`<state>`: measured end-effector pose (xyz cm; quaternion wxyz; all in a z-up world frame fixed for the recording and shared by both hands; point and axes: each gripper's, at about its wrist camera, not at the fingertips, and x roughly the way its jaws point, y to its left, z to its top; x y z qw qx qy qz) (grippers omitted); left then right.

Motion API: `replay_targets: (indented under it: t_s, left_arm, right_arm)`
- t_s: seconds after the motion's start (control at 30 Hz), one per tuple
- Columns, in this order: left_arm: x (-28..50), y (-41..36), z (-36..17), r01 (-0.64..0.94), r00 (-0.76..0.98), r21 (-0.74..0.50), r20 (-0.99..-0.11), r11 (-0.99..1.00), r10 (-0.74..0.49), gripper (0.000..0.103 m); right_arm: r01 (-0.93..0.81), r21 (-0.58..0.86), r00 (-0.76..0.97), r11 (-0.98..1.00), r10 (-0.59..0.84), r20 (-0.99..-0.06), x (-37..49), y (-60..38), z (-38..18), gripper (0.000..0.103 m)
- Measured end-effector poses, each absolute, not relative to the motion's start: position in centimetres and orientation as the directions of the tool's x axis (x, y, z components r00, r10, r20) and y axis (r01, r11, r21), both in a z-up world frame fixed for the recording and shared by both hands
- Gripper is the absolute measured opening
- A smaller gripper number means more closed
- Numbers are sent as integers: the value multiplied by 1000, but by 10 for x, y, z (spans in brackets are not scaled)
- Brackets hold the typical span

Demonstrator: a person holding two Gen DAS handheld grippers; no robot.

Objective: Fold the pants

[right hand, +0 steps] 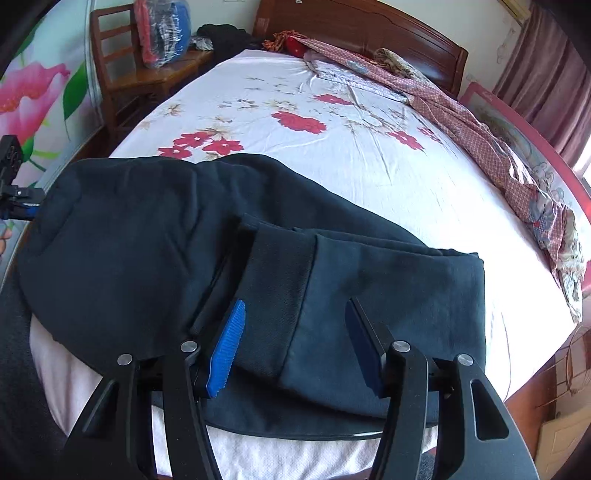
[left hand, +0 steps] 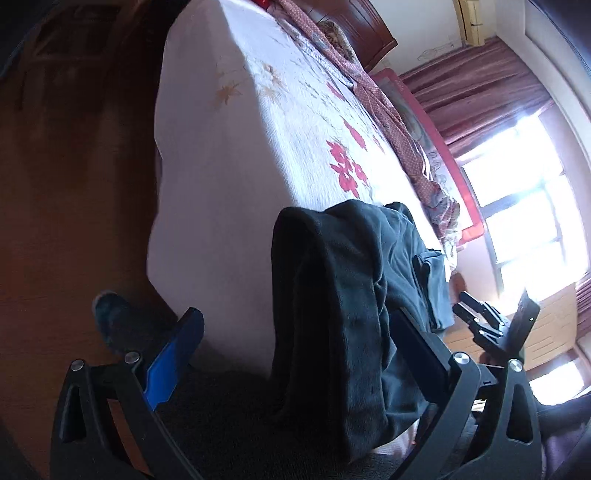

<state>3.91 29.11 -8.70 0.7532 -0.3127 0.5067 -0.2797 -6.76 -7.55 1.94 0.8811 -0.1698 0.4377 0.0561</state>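
Observation:
Dark blue-black pants (right hand: 140, 236) lie folded at the near edge of a bed (right hand: 369, 177) with a white flowered sheet. In the right wrist view, my right gripper (right hand: 295, 302) stands open just over the pants' ribbed cuff (right hand: 280, 288), which lies between the blue pads without being pressed. In the left wrist view, the pants (left hand: 332, 295) drape over the bed's edge. My left gripper (left hand: 297, 314) is open wide around that fold, and its blue pad (left hand: 177, 354) stays well clear of the cloth. The left gripper's body (right hand: 14, 184) shows at the far left of the right wrist view.
A red patterned blanket (right hand: 480, 147) runs along the bed's far right side by a pink rail (right hand: 517, 122). A wooden chair (right hand: 122, 81) with a plastic bag stands at the back left beside the headboard (right hand: 369, 29). A shoe (left hand: 110, 317) rests on the wooden floor.

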Motion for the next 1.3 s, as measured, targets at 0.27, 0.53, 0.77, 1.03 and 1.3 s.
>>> replay_targets:
  t_s: [0.27,0.53,0.77,1.03,1.3]
  left_arm:
    - [28,244,-95,124,111,-737,-655,665,-747,73]
    - [20,236,-55,-13,122,-674,-734,738,-668,28]
    - [38,219,-6,-83,80,-644,-765,760,-640,25]
    - [66,193,39,-14,61,-636,-771,772,-634,25]
    - [80,172,65,44,81,-587,-805,809,-588,37]
  right_arm:
    - [-304,-252,611,919,-15,-791,-59,-42,28,56]
    - [-490,-254,677,834,180,-714,-106,11,38,65]
    - [-676,-391,696,624,369,-616,-156,107,28,75]
    - [-594,-559,780,578,242,-578,-150,145,-1,79]
    - [-636,-390,675,665,235,-700,-94,123,18,22]
